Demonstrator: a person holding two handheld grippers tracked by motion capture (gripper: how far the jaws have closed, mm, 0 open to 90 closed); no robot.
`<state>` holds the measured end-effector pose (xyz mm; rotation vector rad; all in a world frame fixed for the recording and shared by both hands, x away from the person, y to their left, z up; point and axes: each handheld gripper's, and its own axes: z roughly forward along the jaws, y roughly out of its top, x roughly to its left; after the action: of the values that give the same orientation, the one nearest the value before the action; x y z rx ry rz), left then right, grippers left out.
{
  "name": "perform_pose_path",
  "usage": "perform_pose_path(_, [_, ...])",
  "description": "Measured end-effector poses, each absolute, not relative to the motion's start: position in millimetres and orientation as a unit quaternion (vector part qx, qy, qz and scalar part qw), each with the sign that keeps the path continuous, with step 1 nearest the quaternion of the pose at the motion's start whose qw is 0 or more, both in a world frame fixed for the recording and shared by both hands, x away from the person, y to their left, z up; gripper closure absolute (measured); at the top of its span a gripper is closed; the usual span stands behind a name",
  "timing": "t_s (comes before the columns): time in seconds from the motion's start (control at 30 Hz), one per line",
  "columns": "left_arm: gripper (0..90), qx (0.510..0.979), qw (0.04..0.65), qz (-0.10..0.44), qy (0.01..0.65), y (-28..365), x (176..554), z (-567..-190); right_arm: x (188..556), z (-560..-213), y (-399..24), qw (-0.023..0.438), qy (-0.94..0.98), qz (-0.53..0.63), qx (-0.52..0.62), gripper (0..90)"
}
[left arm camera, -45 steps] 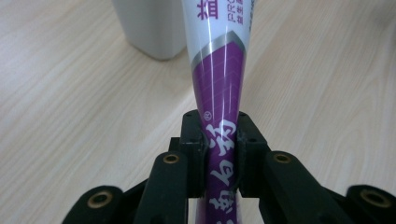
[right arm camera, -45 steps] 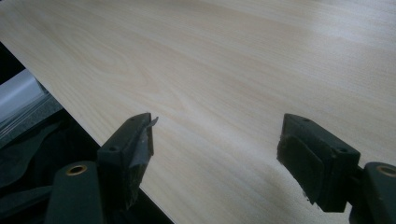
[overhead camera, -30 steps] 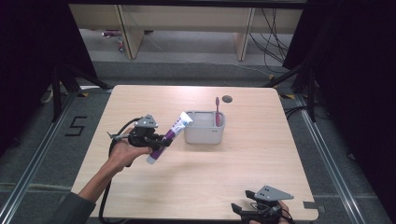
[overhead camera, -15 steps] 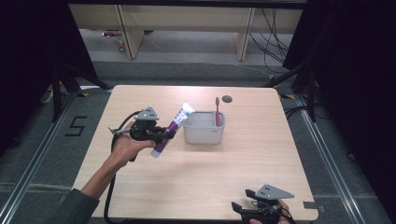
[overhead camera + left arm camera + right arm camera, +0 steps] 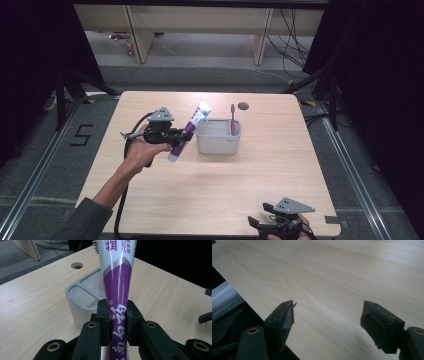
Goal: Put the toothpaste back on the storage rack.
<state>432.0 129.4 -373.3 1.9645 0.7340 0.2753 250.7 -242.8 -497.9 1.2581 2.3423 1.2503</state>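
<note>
My left gripper (image 5: 178, 137) (image 5: 117, 322) is shut on a purple and white toothpaste tube (image 5: 189, 131) (image 5: 117, 277), pinched at its purple lower half and held tilted above the table, just left of a grey holder box (image 5: 218, 137) (image 5: 83, 298). A pink toothbrush (image 5: 232, 119) stands upright in the box's right end. My right gripper (image 5: 272, 226) (image 5: 328, 325) rests at the table's near right edge, its jaws wide apart over bare wood with nothing between them.
The light wooden table (image 5: 280, 165) has a round cable hole (image 5: 243, 106) (image 5: 76, 265) behind the box. Dark curtains flank both sides, and shelving with cables stands beyond the far edge.
My left gripper has carried the toothpaste tube up and to the right, closer to the grey box, and the tube stands more upright. The right gripper has stayed put.
</note>
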Motion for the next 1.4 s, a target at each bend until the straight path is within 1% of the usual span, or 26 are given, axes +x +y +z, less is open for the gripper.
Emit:
perform_pose_path(0.3, [76.6, 0.806, 0.498, 0.119, 0.299, 114, 440, -364, 251, -497, -243, 0.104, 0.797, 0.422, 0.420, 26.9])
perform_pose_path(0.47, [76.5, 0.800, 0.508, 0.119, 0.295, 101, 445, -359, 250, -498, -243, 0.093, 0.791, 0.418, 0.438, 26.8])
perform_pose_path(0.5, [76.5, 0.800, 0.508, 0.119, 0.295, 101, 445, -359, 250, -498, -243, 0.093, 0.791, 0.418, 0.438, 26.8])
perform_pose_path(0.53, [76.5, 0.800, 0.506, 0.122, 0.298, 99, 445, -358, 252, -497, -244, 0.104, 0.795, 0.422, 0.422, 26.9])
perform_pose_path(0.7, [76.5, 0.796, 0.515, 0.122, 0.293, 91, 451, -357, 253, -497, -243, 0.101, 0.794, 0.426, 0.421, 26.9])
perform_pose_path(0.77, [76.5, 0.793, 0.518, 0.125, 0.297, 88, 453, -357, 253, -499, -243, 0.095, 0.791, 0.434, 0.420, 26.9])
perform_pose_path(0.8, [76.5, 0.792, 0.518, 0.123, 0.299, 87, 454, -356, 253, -498, -244, 0.102, 0.793, 0.426, 0.423, 26.9])
perform_pose_path(0.87, [76.5, 0.788, 0.524, 0.127, 0.297, 84, 457, -356, 253, -498, -243, 0.093, 0.796, 0.423, 0.422, 26.8])
perform_pose_path(0.97, [76.5, 0.785, 0.529, 0.124, 0.298, 83, 460, -355, 253, -498, -243, 0.099, 0.797, 0.424, 0.419, 26.8])
perform_pose_path(1.17, [76.5, 0.777, 0.534, 0.134, 0.305, 75, 468, -352, 254, -497, -243, 0.099, 0.796, 0.427, 0.418, 26.8])
perform_pose_path(1.27, [76.5, 0.766, 0.543, 0.133, 0.317, 72, 474, -351, 253, -497, -242, 0.097, 0.795, 0.427, 0.420, 26.8])
perform_pose_path(1.4, [76.4, 0.768, 0.542, 0.132, 0.316, 68, 476, -352, 252, -497, -242, 0.099, 0.795, 0.426, 0.420, 26.8])
